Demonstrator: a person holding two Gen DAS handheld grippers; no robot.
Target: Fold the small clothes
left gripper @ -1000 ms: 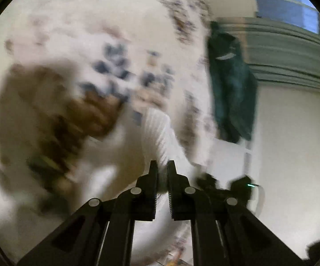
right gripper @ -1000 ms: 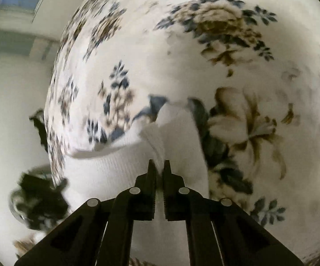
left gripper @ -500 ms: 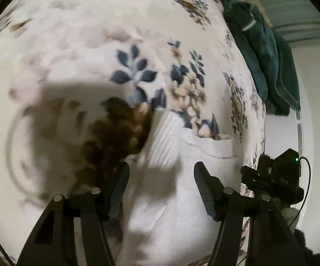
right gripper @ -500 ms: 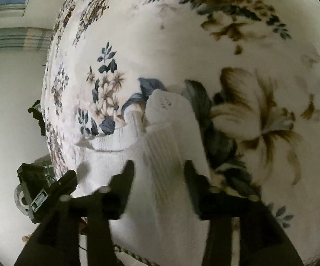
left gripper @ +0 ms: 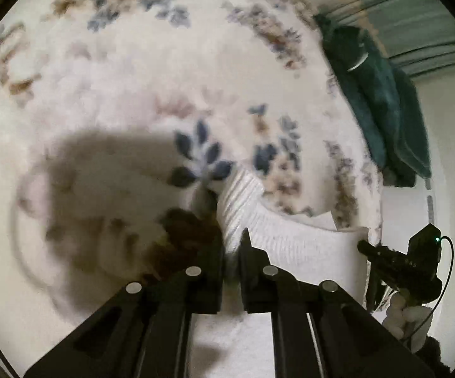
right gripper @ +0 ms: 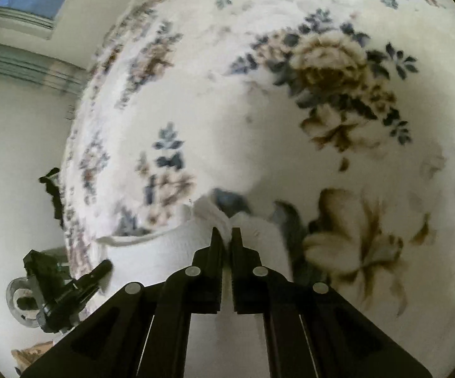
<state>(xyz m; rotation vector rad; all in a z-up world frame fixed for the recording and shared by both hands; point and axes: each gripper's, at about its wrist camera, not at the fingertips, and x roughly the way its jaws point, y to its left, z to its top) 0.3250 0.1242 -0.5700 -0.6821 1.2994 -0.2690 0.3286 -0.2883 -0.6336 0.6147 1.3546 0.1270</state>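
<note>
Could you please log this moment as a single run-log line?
left tongs: shut on white sock | right tongs: shut on white sock | surface: floral bedspread | aside: green garment

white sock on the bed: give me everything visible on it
The small white ribbed-knit sock looks like soft cotton, with a ribbed cuff section and smoother body. It lies on the floral-print bedspread, partly lifted and bunched at the edges. The left tool is shut on one ribbed edge; the right tool is shut on a puckered fold of it. Motion blur hides finer detail.
</note>
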